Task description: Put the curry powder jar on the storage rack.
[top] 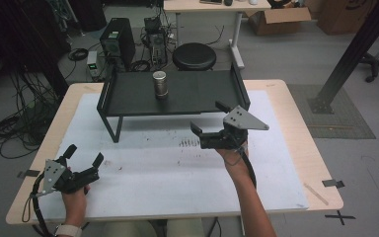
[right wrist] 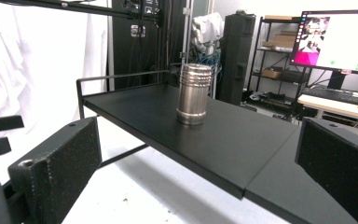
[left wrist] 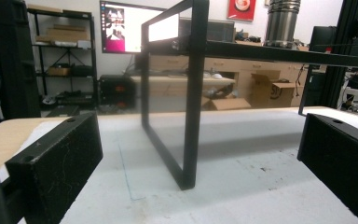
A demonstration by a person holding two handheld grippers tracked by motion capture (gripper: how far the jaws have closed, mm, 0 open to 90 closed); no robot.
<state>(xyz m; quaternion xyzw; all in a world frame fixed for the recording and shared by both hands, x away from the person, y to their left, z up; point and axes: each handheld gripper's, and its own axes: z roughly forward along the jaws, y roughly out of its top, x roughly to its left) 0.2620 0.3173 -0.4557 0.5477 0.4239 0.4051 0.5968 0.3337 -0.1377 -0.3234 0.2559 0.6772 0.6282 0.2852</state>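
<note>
From the high view, a metal cup (top: 160,84) stands upright near the middle of a black raised shelf (top: 128,96), which sits on thin legs at the far half of the table (top: 296,143). A white mat (top: 168,173) covers most of the table top. The right gripper (top: 209,118) is held just in front of the shelf's right part, its jaws spread wide and empty, well apart from the cup. The left gripper (top: 85,156) rests low at the near left of the mat, jaws likewise spread and holding nothing. A round black stool (top: 194,56) stands on the floor behind the shelf

In the left gripper view, the two black jaws stand far apart at the bottom corners, with bare mat between them. The shelf's leg frame (left wrist: 190,116) rises straight ahead, and the cup (left wrist: 282,23) shows on top at the upper right

In the right gripper view, the jaws are again wide open with nothing between them. The shelf's flat top (right wrist: 223,140) stretches ahead at about jaw height, and the cup (right wrist: 194,93) stands upright on it, away from the edges, clear of both jaws. A lit monitor (right wrist: 340,39) shows in the background
</note>
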